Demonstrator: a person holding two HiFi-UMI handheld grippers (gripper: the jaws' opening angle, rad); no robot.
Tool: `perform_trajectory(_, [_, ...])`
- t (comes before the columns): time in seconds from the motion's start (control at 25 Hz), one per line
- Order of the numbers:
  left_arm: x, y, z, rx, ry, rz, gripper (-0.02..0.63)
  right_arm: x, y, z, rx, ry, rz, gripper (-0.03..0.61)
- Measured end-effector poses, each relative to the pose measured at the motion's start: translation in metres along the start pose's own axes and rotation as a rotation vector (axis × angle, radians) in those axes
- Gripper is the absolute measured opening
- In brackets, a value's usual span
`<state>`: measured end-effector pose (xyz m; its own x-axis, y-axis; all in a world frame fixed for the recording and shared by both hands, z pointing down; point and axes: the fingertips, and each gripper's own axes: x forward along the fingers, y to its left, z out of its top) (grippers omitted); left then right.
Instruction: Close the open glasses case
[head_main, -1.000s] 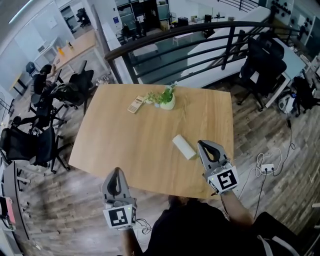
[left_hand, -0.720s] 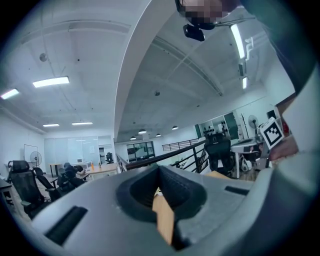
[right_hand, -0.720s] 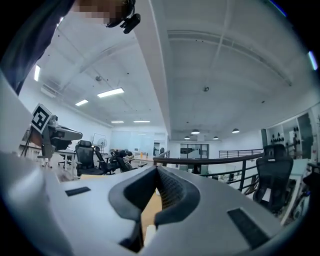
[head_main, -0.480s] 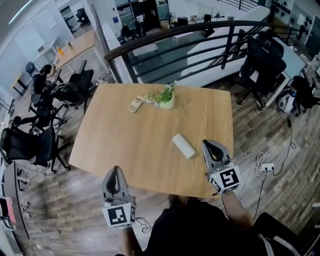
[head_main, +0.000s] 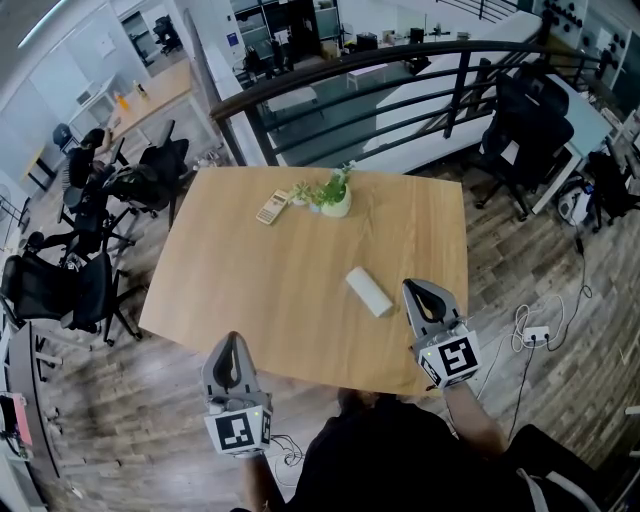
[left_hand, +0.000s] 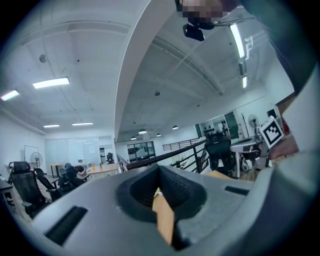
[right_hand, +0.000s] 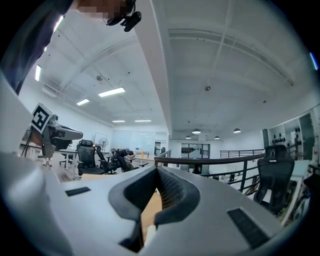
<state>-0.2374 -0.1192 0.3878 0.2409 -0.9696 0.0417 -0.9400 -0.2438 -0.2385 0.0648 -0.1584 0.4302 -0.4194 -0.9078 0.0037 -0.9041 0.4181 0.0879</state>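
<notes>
A white oblong glasses case (head_main: 368, 292) lies on the wooden table (head_main: 250, 290), right of its middle. From here it looks like one flat block, and I see no raised lid. My right gripper (head_main: 405, 285) hovers just right of the case, over the table's near right corner. It points away from me, with its jaws shut and nothing between them. My left gripper (head_main: 233, 338) hangs at the table's near edge, well left of the case, and is shut and empty too. In both gripper views the closed jaws (left_hand: 159, 167) (right_hand: 158, 169) frame only a strip of tabletop.
A small potted plant (head_main: 334, 197) and a beige flat object (head_main: 271, 208) sit at the table's far side. A dark railing (head_main: 400, 90) runs beyond the table. Office chairs (head_main: 60, 290) stand to the left. A chair (head_main: 520, 130) and floor cables (head_main: 530, 335) are to the right.
My right gripper has drifted slightly to the right, away from the case. The left gripper and the case have not moved.
</notes>
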Motion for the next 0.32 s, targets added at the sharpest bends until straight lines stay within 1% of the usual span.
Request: perform_trajectory(0.32, [0.0026,-0.0038,0.0021,0.000,0.002,0.000,0.000,-0.0014,-0.0082,0.0042,0.019,-0.007,-0.007,0.014])
